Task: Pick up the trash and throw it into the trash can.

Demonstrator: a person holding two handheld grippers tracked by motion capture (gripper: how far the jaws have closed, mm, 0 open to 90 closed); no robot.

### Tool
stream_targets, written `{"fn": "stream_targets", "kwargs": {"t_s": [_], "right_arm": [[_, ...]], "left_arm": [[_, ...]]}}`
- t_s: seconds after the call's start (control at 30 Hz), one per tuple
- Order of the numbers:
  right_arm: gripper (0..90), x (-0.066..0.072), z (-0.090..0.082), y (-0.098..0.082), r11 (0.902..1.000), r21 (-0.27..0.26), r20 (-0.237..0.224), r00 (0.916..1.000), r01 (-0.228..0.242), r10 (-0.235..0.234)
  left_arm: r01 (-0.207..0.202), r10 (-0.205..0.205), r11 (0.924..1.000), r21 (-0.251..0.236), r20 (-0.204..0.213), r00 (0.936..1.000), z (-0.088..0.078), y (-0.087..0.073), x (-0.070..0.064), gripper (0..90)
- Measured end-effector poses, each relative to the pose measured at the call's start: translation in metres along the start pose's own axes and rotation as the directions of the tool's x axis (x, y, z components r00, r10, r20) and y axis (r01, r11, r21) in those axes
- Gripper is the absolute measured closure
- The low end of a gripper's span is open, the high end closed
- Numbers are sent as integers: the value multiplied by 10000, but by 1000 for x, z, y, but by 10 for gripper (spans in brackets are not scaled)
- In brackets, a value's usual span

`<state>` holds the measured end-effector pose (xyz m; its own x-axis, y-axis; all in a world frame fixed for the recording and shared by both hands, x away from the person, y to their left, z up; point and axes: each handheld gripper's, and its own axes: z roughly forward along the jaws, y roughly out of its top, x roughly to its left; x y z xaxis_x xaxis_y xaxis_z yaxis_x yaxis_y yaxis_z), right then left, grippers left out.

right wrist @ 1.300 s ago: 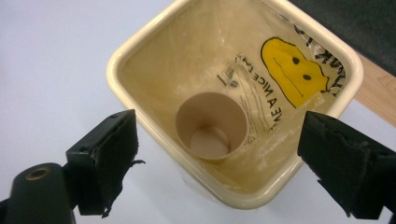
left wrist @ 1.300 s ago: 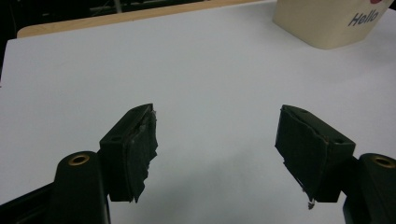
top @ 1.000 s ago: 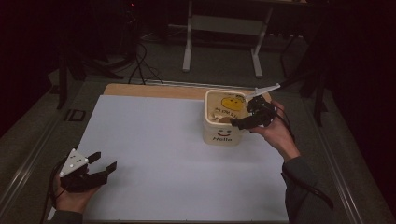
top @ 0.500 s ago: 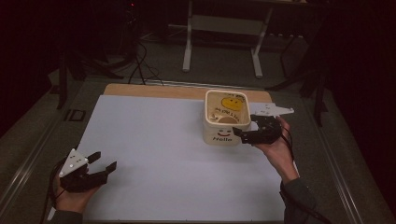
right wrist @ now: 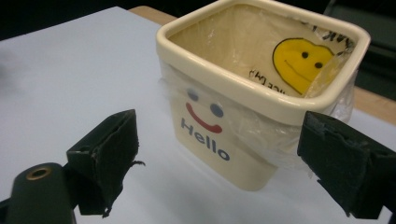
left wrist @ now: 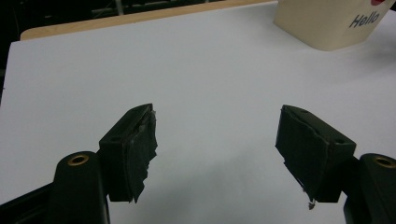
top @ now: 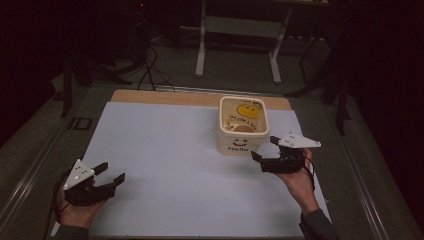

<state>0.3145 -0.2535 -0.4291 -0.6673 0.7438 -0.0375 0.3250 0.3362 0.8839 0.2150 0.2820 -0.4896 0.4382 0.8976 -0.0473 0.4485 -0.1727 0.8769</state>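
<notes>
At the bench's two o'clock stands the cream square plastic tub printed "Hello", nothing blocking it. The right tongs hover spread just at its five o'clock, not touching; the left tongs, spread and empty, sit well apart at seven o'clock.

The table has a wooden top, visible as a strip along its far edge. A white sheet covers most of it. A cream container stands on the sheet, right of frame centre.

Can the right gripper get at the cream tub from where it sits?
Probably yes: the right gripper is open beside the cream tub, with bare table between them.
</notes>
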Motion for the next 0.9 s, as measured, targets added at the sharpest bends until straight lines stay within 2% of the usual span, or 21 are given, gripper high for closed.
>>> {"fn": "stream_targets", "kwargs": {"t_s": [0.13,0.37,0.43,0.6,0.9], "right_arm": [[133,5,-4,-11,9996,-288,-305,9995,55,-64],[125,9,-9,-30,9997,-183,-447,9989,160,-168],[119,9,-10,-35,9995,-295,-505,9986,124,-139],[118,9,-15,-43,9974,-720,-663,9978,-57,9],[118,13,-13,-50,9951,-981,-745,9972,-140,66]], "left_arm": [[33,-32,10000,-17,21,10000,0,0,0,290],[-2,2,10000,-46,20,10000,0,0,0,289],[16,-16,10000,-87,18,10000,0,0,0,288],[-36,36,9999,-147,2,10000,-1,1,0,286],[-126,126,9997,-227,-31,9999,-1,2,0,284]]}}
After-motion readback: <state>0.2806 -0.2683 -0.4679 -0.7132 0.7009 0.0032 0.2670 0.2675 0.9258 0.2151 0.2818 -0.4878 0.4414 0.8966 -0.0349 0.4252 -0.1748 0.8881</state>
